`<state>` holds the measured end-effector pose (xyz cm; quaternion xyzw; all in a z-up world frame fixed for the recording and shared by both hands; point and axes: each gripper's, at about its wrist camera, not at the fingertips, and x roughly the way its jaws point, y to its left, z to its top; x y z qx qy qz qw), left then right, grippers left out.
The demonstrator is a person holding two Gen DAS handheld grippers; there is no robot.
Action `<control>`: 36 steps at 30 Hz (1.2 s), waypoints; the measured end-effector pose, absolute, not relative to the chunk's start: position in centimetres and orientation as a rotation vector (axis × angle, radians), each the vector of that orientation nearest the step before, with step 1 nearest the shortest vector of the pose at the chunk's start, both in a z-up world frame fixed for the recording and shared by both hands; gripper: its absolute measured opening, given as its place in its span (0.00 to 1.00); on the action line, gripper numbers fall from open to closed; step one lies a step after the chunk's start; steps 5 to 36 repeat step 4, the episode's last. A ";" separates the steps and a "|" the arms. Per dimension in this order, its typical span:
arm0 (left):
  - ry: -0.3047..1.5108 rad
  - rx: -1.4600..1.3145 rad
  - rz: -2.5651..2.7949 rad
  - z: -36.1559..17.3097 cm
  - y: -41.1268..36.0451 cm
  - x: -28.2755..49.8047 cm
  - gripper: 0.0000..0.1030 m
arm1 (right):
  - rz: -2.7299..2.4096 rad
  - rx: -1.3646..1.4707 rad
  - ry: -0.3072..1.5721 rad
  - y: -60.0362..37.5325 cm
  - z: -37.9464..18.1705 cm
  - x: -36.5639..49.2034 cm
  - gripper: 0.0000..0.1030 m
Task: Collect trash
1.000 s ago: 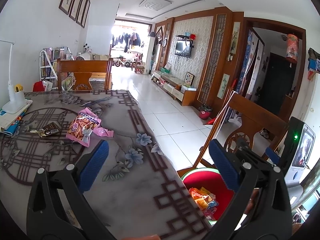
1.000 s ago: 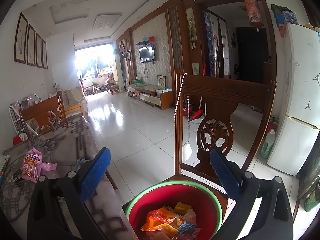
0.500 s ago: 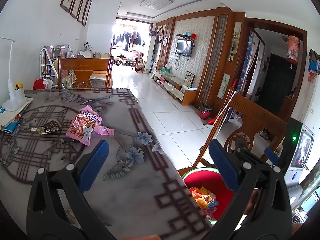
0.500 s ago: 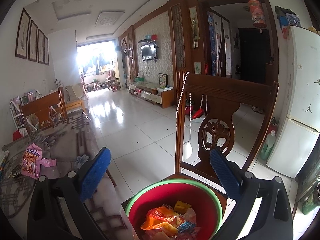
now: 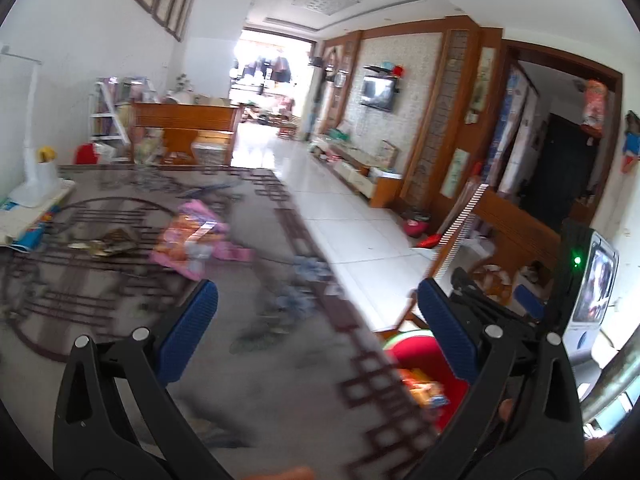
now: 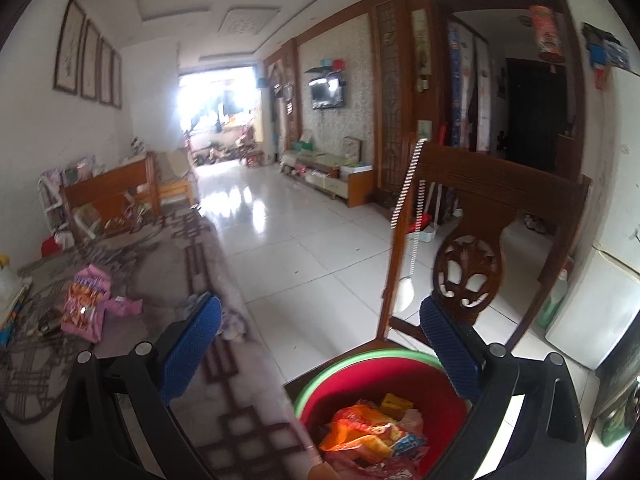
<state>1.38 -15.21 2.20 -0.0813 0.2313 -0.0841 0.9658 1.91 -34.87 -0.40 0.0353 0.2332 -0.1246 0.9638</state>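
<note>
A pink and orange snack bag (image 5: 188,240) lies on the patterned table (image 5: 120,344), with a small pink wrapper (image 5: 234,254) beside it; both also show in the right wrist view (image 6: 86,300). A red bin with a green rim (image 6: 360,376) holds several wrappers (image 6: 372,436) on a chair by the table's right edge, and it shows in the left wrist view (image 5: 416,360). My left gripper (image 5: 316,320) is open and empty over the table, short of the bag. My right gripper (image 6: 320,336) is open and empty above the bin.
A small dark packet (image 5: 112,246) lies left of the bag. A white desk lamp (image 5: 36,176) and books stand at the table's left. A wooden chair back (image 6: 480,216) rises behind the bin. A second chair (image 5: 184,128) stands at the far end.
My left gripper has moved forward over the table toward the snack bag, blurring the view. My right gripper has shifted and turned slightly left above the bin. Both stay open.
</note>
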 end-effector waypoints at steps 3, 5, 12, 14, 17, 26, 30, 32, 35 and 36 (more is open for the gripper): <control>0.478 -0.121 -0.075 1.7 -10.7 1.6 0.95 | -0.157 0.011 0.601 -31.3 -2.3 4.5 0.93; 0.479 -0.107 -0.020 1.4 -8.5 1.7 0.95 | -0.108 0.005 0.667 -30.1 -3.2 5.5 0.93; 0.479 -0.107 -0.020 1.4 -8.5 1.7 0.95 | -0.108 0.005 0.667 -30.1 -3.2 5.5 0.93; 0.479 -0.107 -0.020 1.4 -8.5 1.7 0.95 | -0.108 0.005 0.667 -30.1 -3.2 5.5 0.93; 0.479 -0.107 -0.020 1.4 -8.5 1.7 0.95 | -0.108 0.005 0.667 -30.1 -3.2 5.5 0.93; 0.479 -0.107 -0.020 1.4 -8.5 1.7 0.95 | -0.108 0.005 0.667 -30.1 -3.2 5.5 0.93; 0.479 -0.107 -0.020 1.4 -8.5 1.7 0.95 | -0.108 0.005 0.667 -30.1 -3.2 5.5 0.93; 0.479 -0.107 -0.020 1.4 -8.5 1.7 0.95 | -0.108 0.005 0.667 -30.1 -3.2 5.5 0.93; 0.479 -0.107 -0.020 1.4 -8.5 1.7 0.95 | -0.108 0.005 0.667 -30.1 -3.2 5.5 0.93; 0.479 -0.107 -0.020 1.4 -8.5 1.7 0.95 | -0.108 0.005 0.667 -30.1 -3.2 5.5 0.93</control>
